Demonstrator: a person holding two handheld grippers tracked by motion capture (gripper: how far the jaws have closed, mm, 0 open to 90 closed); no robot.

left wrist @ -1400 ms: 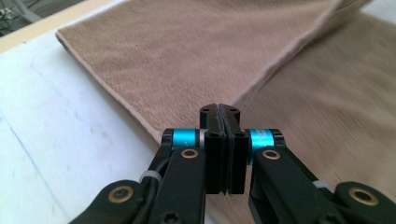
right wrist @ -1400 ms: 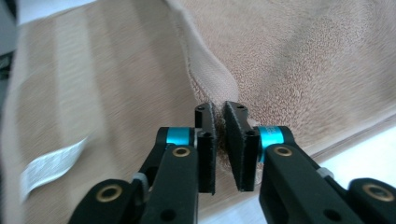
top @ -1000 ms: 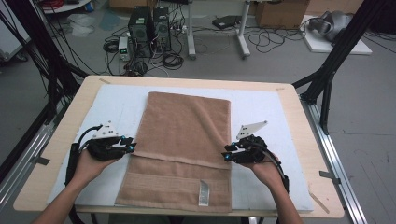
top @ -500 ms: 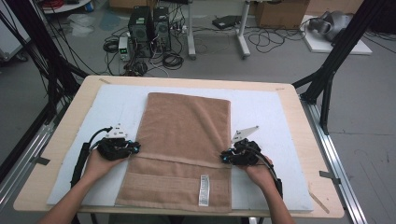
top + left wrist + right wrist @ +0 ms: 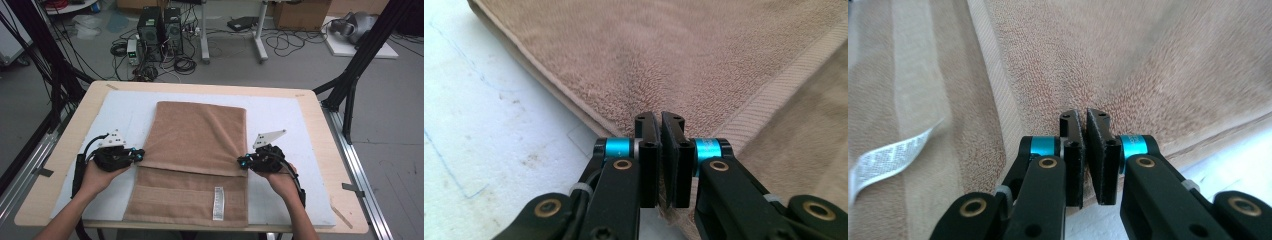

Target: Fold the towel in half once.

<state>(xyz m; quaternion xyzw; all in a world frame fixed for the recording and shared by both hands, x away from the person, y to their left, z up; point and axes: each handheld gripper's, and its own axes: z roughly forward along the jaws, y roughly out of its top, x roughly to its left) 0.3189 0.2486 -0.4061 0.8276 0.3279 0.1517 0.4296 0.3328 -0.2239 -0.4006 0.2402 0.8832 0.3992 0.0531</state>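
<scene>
High view: claws (image 5: 138,154) newly clamping towel (image 5: 197,137)

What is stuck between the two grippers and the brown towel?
Nothing visible. The left gripper and the right gripper are both already shut on the towel, each pinching one corner of its folded-over top layer.

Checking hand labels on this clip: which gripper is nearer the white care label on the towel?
Right. The right gripper grips the towel at its right edge, just above the white care label; the left gripper grips the opposite edge, farther away.
</scene>
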